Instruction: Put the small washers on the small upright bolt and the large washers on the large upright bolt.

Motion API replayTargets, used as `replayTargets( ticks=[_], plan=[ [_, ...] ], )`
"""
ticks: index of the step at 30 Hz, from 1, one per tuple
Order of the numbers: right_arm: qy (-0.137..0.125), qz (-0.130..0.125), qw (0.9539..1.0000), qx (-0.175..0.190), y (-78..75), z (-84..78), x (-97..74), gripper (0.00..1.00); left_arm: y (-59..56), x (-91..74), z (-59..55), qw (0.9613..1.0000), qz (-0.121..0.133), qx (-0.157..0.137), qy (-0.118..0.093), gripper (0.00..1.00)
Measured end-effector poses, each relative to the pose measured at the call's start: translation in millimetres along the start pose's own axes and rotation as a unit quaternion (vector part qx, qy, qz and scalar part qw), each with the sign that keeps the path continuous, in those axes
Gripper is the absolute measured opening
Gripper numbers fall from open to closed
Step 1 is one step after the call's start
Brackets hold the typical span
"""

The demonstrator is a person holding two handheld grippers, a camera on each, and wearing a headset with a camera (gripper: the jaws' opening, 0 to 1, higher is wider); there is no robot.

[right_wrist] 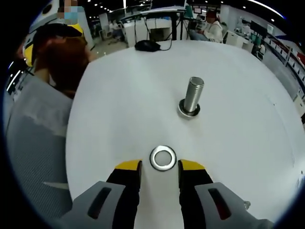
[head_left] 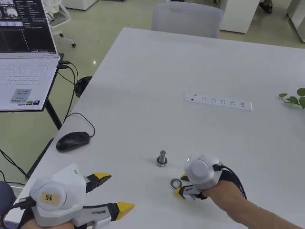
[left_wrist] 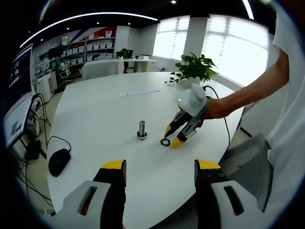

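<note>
An upright steel bolt [head_left: 162, 158] [left_wrist: 141, 130] [right_wrist: 192, 97] stands on the white table [head_left: 190, 86], with a washer around its base. A loose metal washer [head_left: 176, 183] [left_wrist: 165, 142] [right_wrist: 163, 158] lies flat on the table just in front of my right gripper [head_left: 180, 185] [right_wrist: 159, 167] [left_wrist: 173, 136]. Its yellow-tipped jaws are open, with the washer just beyond the tips, ungrasped. My left gripper [head_left: 114, 193] [left_wrist: 160, 168] hovers open over the near-left table edge, holding nothing.
A white power strip [head_left: 218, 101] [left_wrist: 140, 92] lies further back on the table. A black mouse [head_left: 73, 140] [left_wrist: 59, 161] [right_wrist: 147, 45] sits near the left edge. A laptop [head_left: 26, 52] stands on a side stand at left. A plant [head_left: 295, 98] [left_wrist: 193, 67] is at the right edge.
</note>
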State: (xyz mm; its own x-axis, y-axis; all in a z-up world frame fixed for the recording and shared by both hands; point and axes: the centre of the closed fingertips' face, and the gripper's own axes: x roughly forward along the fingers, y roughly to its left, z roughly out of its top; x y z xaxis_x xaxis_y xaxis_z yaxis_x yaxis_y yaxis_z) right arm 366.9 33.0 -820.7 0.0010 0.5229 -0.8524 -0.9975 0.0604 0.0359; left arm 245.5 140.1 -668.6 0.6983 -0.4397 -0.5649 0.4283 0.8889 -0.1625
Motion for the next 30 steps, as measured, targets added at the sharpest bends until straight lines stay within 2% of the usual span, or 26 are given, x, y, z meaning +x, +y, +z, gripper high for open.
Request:
replayTargets(
  ticks=[8, 11, 15, 19, 23, 25, 30],
  plan=[
    [0.030, 0.026, 0.9978, -0.053, -1.8, 1.2, 1.9, 0.30, -2.0, 0.2, 2.5, 1.0000, -0.003, 0.003, -0.001, 0.57],
    [0.050, 0.038, 0.9930, -0.100, -2.8, 1.7, 3.5, 0.30, -1.9, 0.0, 1.3, 1.0000, -0.003, 0.004, 0.001, 0.57],
    [0.064, 0.049, 0.9883, -0.130, -0.8, 2.9, 4.6, 0.30, -1.6, -0.8, 1.3, 1.0000, -0.002, 0.003, 0.000, 0.57],
    [0.068, 0.059, 0.9855, -0.144, -0.7, 3.2, 4.9, 0.30, -1.8, -0.7, 1.3, 1.0000, -0.003, 0.004, 0.001, 0.57],
    [0.066, 0.060, 0.9847, -0.150, -0.8, 2.6, 5.0, 0.30, -2.6, 0.5, 1.7, 1.0000, -0.004, 0.004, 0.000, 0.57],
    [0.065, 0.057, 0.9853, -0.147, -2.4, 2.3, 4.6, 0.24, -2.9, 1.5, 1.8, 1.0000, -0.005, 0.005, 0.000, 0.57],
    [0.067, 0.054, 0.9867, -0.138, -3.1, 1.3, 6.2, 0.23, -3.7, 2.2, 3.4, 1.0000, -0.005, 0.004, -0.002, 0.57]
  ],
)
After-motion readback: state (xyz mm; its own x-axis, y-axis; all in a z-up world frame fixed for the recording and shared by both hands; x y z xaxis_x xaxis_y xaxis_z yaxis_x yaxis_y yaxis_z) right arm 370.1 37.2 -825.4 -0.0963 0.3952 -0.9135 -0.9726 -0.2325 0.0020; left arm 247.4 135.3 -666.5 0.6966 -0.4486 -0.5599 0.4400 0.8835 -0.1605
